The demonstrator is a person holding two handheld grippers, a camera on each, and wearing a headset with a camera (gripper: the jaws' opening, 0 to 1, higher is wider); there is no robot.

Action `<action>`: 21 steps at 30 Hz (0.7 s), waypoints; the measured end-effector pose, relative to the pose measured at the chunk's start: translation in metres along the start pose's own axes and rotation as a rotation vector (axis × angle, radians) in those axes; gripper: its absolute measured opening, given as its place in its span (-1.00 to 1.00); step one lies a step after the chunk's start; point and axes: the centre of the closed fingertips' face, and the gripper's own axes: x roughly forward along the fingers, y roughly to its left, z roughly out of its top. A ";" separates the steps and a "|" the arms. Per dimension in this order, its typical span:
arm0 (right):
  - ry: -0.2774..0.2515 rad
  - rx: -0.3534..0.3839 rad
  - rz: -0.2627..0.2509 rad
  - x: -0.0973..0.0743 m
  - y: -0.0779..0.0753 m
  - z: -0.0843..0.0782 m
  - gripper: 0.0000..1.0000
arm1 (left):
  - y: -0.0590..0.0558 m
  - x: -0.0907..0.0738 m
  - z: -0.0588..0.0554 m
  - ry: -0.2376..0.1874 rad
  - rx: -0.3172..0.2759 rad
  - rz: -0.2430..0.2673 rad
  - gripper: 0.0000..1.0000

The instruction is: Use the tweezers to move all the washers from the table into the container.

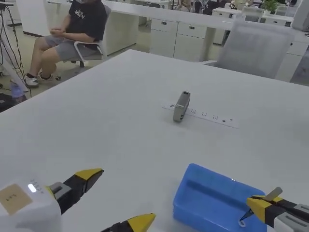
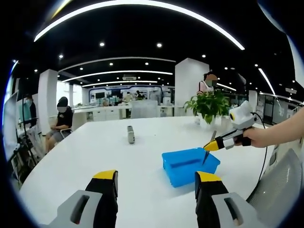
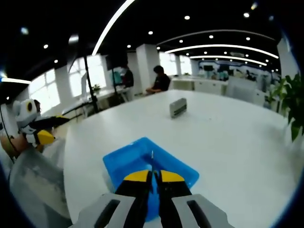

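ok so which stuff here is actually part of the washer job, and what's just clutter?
Job: tweezers; blue container; right gripper, shut on the tweezers; left gripper, open.
Lying about: small grey device; socket strip in the table; office chair; seated person.

A white table spreads ahead of the left fingers. Well beyond them, near its middle, a small grey box stands upright at one end of a flat white strip with small dark marks, perhaps sockets. Far ahead and to the left of the left fingers a person sits apart from the table. An empty grey chair stands at the far edge, well ahead of the right fingers. In the left gripper view a plant shows at the table's far side.
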 end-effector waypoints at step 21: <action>-0.034 -0.018 0.134 -0.017 0.070 0.012 -0.94 | -0.005 0.001 0.001 0.000 0.003 -0.025 0.23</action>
